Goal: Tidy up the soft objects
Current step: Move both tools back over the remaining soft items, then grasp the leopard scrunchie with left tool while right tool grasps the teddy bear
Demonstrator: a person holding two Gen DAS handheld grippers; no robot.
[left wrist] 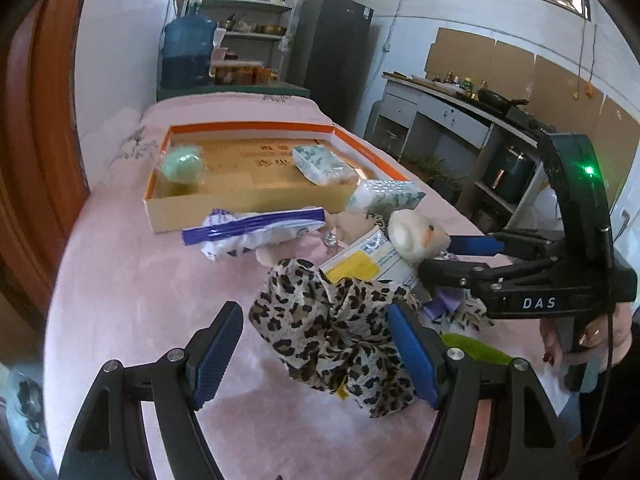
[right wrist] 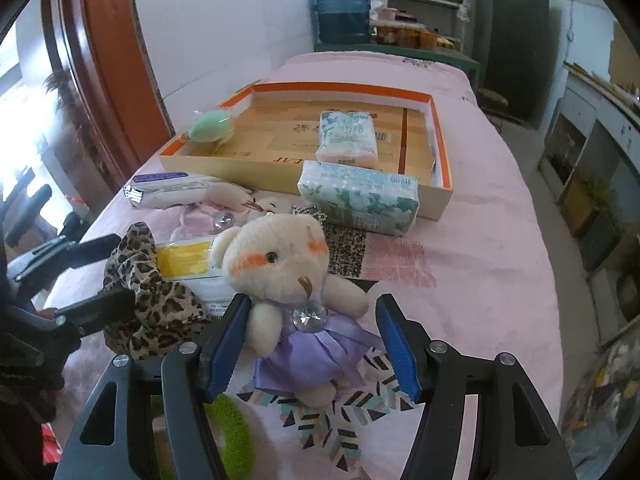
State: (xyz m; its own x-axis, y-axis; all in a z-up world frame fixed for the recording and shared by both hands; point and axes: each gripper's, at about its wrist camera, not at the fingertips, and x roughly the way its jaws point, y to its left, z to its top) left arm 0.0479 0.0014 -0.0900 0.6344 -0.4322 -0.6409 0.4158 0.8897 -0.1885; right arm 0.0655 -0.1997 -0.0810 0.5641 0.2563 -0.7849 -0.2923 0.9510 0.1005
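Observation:
A cream teddy bear [right wrist: 288, 264] in a purple dress lies on the pink bedspread between the fingers of my right gripper [right wrist: 314, 350]. That gripper is open: the left pad brushes the bear's arm and the right pad stands clear. A crumpled leopard-print cloth [left wrist: 320, 320] lies inside my open left gripper [left wrist: 316, 354], close to its right finger. From the left wrist, the right gripper [left wrist: 452, 258] reaches in at the bear's head [left wrist: 416, 236]. From the right wrist, the left gripper [right wrist: 120, 272] straddles the cloth [right wrist: 156, 300].
An orange-rimmed cardboard box [right wrist: 440, 140] behind holds a green sponge [right wrist: 210, 126] and a tissue pack [right wrist: 348, 136]. Before it lie another tissue pack [right wrist: 360, 200], a wipes pack [right wrist: 172, 190], a small bear [right wrist: 260, 204], a yellow packet [right wrist: 184, 260] and a green fuzzy item [right wrist: 232, 432].

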